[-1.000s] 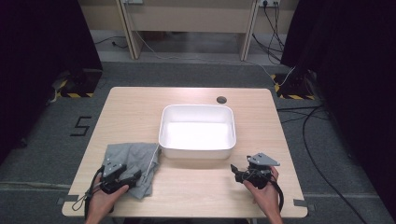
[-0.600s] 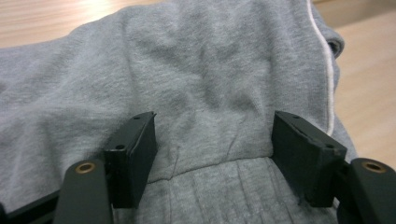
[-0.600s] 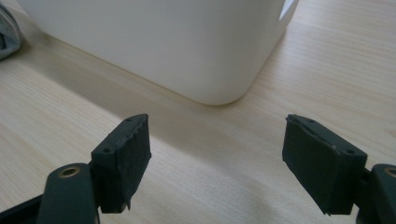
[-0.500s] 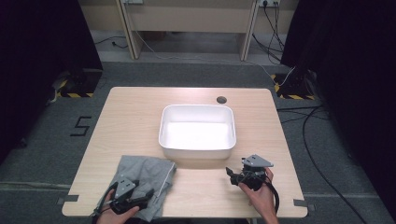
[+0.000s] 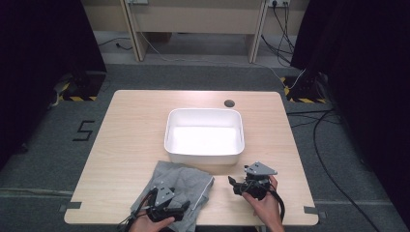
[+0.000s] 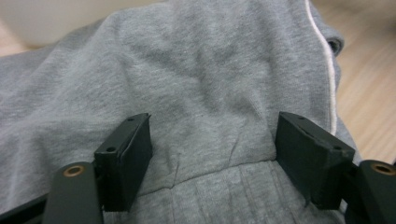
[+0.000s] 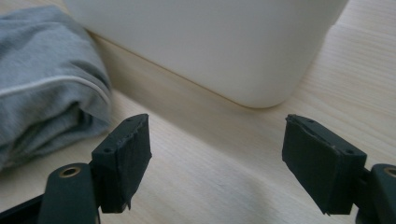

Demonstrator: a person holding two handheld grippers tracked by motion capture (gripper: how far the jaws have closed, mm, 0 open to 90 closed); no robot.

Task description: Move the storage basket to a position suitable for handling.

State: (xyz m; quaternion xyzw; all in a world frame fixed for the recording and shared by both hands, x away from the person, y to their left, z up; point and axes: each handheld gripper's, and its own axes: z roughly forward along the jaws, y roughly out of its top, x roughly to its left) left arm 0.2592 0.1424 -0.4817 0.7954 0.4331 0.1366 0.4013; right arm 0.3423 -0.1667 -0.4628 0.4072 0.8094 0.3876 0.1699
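Wooden table (image 5: 135, 140): grey garment (image 5: 186, 186) dragged rightward since earlier; left gripper (image 5: 181, 211) fingers opening, unclamped; right gripper (image 5: 235, 186) open, empty.

White tub (image 5: 204, 154) blocks you straight ahead; grey garment (image 5: 186, 181) covers near-left table (image 5: 130, 125); bare wood either side of tub lets you pass.

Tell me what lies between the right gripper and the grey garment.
Only bare wood of the table separates the right gripper from the grey garment, as the high view shows.
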